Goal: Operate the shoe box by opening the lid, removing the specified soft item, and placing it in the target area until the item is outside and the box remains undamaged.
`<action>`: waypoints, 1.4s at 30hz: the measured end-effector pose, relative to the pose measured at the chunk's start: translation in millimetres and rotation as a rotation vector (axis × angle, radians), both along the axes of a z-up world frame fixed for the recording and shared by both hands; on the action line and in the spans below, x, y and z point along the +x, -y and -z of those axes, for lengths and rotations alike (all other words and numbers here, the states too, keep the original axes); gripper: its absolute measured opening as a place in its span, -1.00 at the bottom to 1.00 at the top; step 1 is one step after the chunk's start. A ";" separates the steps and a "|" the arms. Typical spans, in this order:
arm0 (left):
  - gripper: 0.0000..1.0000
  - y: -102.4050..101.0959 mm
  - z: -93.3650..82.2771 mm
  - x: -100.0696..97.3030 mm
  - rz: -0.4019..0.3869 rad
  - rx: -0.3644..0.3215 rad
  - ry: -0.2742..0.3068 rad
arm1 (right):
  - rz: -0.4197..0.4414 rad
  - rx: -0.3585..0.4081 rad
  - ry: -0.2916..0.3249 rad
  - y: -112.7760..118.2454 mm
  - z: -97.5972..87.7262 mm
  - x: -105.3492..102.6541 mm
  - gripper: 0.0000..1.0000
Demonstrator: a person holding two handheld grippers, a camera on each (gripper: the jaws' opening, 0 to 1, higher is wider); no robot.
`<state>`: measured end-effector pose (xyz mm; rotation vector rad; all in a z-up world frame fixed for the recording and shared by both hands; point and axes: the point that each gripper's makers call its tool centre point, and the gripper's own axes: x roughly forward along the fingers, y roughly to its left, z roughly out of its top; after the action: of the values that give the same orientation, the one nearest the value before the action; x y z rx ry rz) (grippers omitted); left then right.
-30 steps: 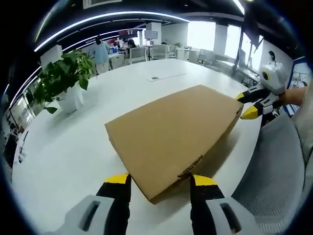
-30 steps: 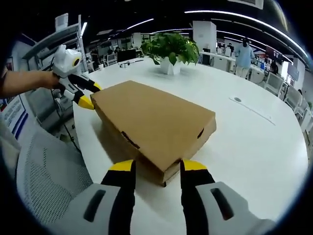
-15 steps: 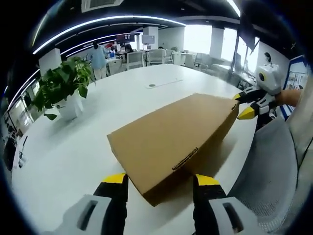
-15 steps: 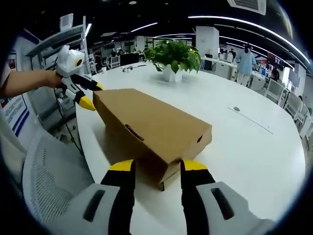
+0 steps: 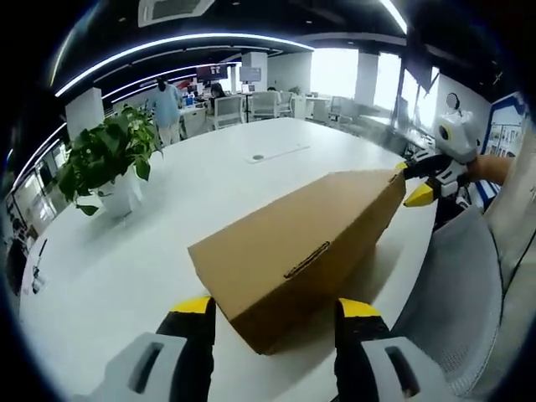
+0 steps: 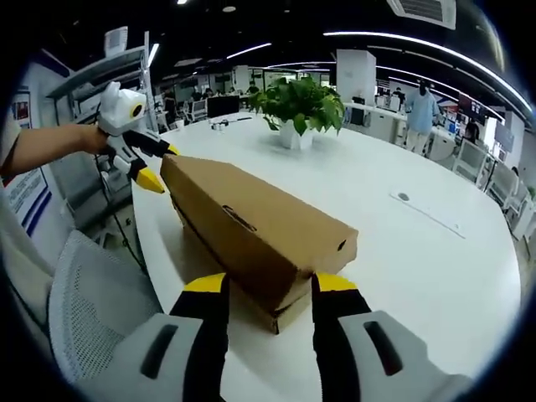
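Office lights arc over a broad white table [image 5: 126,251], where a cardboard shoe box [image 5: 301,243] lies near the edge closest to me, with a potted plant [image 5: 109,159] well beyond it on the far side. Left of the box in the right gripper view, my left gripper [image 6: 155,167] meets the box's far end corner, yellow tips set apart above and below the lid's edge. In the left gripper view the same jaws stand parted on either side of the near corner, clamped on nothing that I can see. At the box's other end, my right gripper [image 5: 410,180] sits at the corner the same way; in the right gripper view its jaws are spread wide, the corner of the lid [image 6: 251,226] between them. I judge the two grippers are placed at opposite ends so the lid rises evenly and the cardboard does not tear. Compared with a second ago, the lid's top face tilts more steeply and shows more of its side, so the opening looks under way. The soft item is inside, hidden. A mesh chair [image 5: 469,293] stands just beside the box, off the table's edge.
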<state>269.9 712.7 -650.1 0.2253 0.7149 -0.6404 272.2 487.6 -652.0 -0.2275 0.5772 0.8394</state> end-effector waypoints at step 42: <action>-0.40 -18.1 -43.8 50.6 -0.025 0.098 0.149 | 0.046 0.046 0.126 2.9 -54.4 50.3 -0.42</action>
<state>320.5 730.9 -606.3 0.3501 0.6051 -0.5588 322.5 484.6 -597.6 -0.2223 0.4434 0.7875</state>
